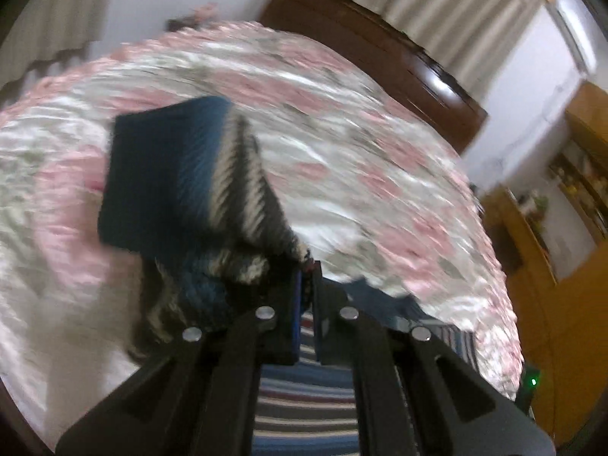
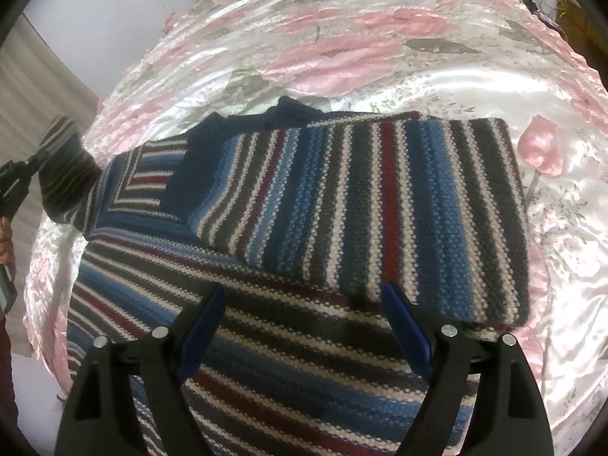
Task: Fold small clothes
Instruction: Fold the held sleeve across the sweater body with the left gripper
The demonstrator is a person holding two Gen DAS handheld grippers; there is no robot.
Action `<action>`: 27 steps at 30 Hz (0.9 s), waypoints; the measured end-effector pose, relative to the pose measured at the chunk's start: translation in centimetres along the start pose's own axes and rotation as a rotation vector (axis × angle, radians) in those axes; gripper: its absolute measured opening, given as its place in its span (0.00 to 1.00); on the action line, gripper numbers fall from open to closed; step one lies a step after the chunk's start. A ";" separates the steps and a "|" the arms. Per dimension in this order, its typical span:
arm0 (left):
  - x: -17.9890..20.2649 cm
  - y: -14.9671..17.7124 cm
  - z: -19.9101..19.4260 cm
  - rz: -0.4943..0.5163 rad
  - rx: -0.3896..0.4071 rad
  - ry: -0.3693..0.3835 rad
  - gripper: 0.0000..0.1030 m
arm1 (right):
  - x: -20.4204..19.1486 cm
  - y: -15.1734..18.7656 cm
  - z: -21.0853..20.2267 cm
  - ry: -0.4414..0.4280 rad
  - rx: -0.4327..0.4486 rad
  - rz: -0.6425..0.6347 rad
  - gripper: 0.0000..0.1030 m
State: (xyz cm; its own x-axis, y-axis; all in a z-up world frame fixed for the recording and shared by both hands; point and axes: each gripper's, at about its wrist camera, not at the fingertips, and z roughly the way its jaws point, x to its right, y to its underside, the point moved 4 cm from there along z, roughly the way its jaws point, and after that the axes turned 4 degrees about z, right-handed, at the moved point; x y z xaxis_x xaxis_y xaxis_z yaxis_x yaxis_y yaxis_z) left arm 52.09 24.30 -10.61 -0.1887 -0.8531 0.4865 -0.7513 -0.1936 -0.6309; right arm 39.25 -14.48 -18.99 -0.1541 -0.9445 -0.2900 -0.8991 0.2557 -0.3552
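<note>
Black fingers with blue pads fill the bottom of the right wrist view, and the right gripper [image 2: 304, 311] stands wide open, holding nothing, its tips hovering over the striped sweater [image 2: 288, 342] in the lower middle of the frame. That sweater is knitted in blue, grey, white and dark red bands and lies spread on the bedspread [image 2: 380, 53], a shiny white cover printed with large pink flowers. One side of the sweater is folded over the body, forming a neat rectangle in the centre and right of the frame whose stripes run upright while those beneath run slantwise. A dark blue collar [image 2: 292, 108] peeks out at the upper middle. At the left edge of this view the sweater's sleeve [image 2: 64, 174] is lifted off the bed, pinched by the other tool, with part of a hand [image 2: 7, 243] just below it.

From the left wrist view, which is blurred, the left gripper [image 1: 307, 285] has its jaws drawn narrow and clamped on the sleeve's knitted edge in the lower middle. The cloth hangs up and to the left of the tips, showing a dark blue cuff [image 1: 159, 174] and pale stripes. A dark wooden headboard [image 1: 372, 57] crosses the upper right, with curtains [image 1: 437, 3] above it.
</note>
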 end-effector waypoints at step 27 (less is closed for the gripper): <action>-1.0 7.0 5.0 0.154 -0.279 -0.216 0.35 | -0.1 -0.4 1.4 0.052 -0.054 0.015 0.82</action>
State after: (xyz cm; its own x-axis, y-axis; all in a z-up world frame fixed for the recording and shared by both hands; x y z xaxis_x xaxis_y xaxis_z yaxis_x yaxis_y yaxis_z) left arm 50.16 21.33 -18.57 -0.1973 -0.9502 0.2411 -0.8733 0.0586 -0.4836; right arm 40.19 -14.21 -20.09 -0.1872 -0.9504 -0.2483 -0.9170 0.2597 -0.3027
